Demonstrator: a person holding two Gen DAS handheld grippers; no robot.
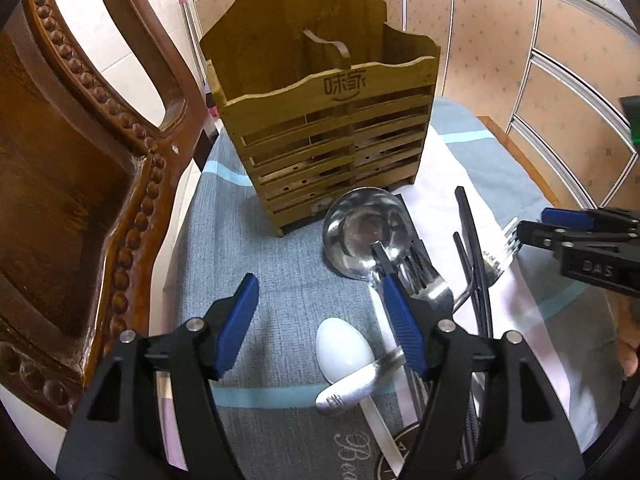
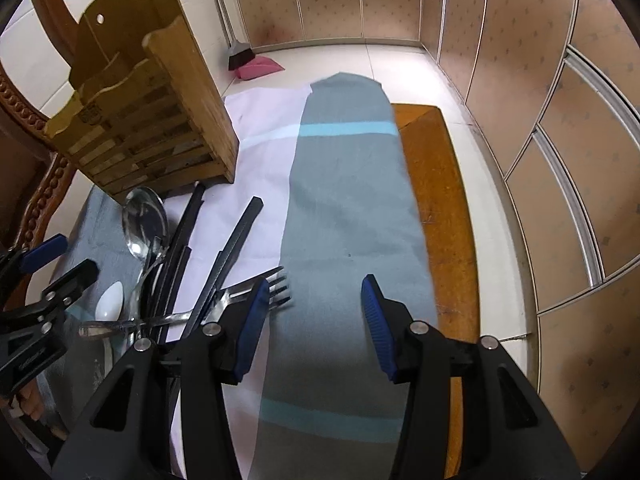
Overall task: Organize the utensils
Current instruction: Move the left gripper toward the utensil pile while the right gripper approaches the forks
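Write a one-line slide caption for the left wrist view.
Open left gripper hovers over a white spoon, ladle, forks and black chopsticks before an empty bamboo utensil holder.

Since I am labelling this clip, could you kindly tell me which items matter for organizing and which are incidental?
Job: wooden holder, ladle, white spoon, forks, black chopsticks.
Incidental: striped cloth, carved chair, broom, pink dustpan.

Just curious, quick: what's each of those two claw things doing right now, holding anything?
Left gripper: open, holding nothing, above the white spoon.
Right gripper: open, holding nothing, beside a fork.
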